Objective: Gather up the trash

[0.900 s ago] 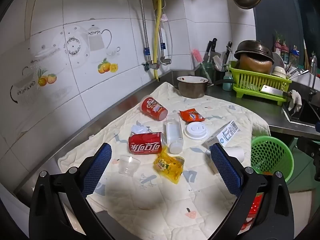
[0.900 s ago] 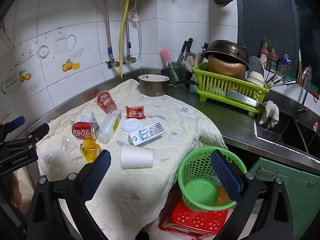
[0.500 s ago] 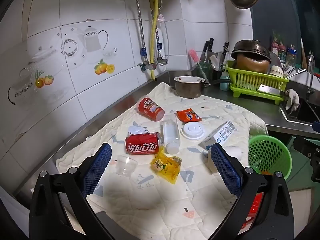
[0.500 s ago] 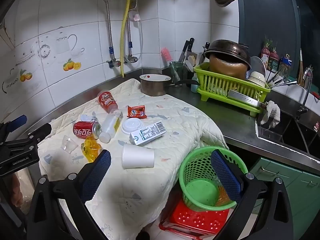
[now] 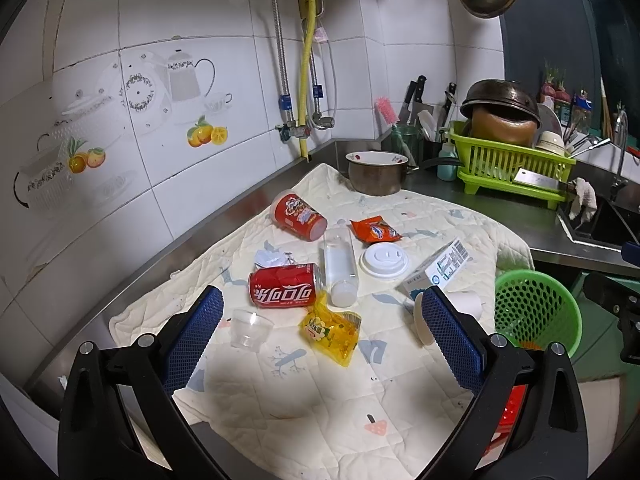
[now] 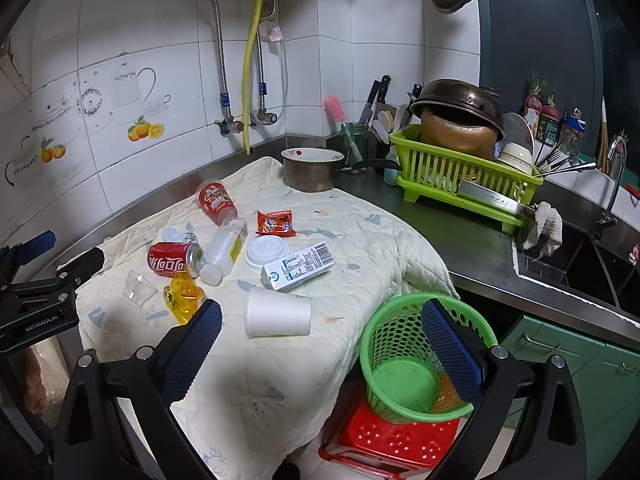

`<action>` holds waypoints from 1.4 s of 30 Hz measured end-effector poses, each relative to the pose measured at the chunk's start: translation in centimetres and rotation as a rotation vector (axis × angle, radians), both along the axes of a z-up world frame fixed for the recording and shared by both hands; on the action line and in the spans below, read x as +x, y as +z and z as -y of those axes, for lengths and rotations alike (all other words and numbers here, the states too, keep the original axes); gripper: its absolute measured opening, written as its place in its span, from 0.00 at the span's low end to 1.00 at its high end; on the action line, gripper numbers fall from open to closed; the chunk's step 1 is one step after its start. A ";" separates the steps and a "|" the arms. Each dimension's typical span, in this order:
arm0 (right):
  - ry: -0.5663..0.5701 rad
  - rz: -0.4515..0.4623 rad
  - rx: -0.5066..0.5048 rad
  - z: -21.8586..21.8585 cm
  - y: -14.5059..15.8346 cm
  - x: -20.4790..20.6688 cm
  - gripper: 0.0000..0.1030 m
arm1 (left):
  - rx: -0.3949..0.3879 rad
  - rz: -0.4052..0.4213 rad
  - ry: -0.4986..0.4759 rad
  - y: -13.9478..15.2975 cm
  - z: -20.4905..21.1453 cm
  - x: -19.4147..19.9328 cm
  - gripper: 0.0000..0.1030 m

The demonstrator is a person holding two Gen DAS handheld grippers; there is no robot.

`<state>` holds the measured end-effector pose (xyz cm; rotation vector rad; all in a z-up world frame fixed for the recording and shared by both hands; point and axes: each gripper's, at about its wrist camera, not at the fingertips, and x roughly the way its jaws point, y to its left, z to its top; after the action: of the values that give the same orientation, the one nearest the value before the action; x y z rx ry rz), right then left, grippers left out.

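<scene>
Right wrist: green basket [image 6: 404, 364] seems empty — claws apart.

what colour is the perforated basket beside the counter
Green; the perforated plastic basket sitting on a red stool shows best in the right wrist view.

Your left view hides most of the white paper cup [image 5: 466, 305] behind a blue pad, the red stool [image 6: 394, 436] sits partly under the green basket [image 6: 404, 322], carton [image 6: 298, 267] print too small to read.
</scene>
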<state>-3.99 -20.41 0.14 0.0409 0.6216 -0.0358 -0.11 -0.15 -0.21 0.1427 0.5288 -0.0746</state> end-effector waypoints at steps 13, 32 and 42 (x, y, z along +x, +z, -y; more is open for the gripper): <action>-0.002 -0.002 0.000 -0.1 -0.1 0.1 0.94 | -0.003 -0.001 0.015 0.0 -0.3 0.0 0.95; 0.010 -0.007 0.003 -0.5 -0.5 0.6 0.94 | -0.016 -0.007 0.028 0.0 -0.9 0.3 0.95; 0.029 -0.016 0.012 -0.4 -0.9 1.1 0.94 | -0.022 -0.016 0.046 -0.3 -1.5 0.7 0.95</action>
<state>-2.91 -20.01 -0.72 0.0431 0.6381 -0.0041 0.56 1.31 -0.56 0.1087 0.5470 -0.0371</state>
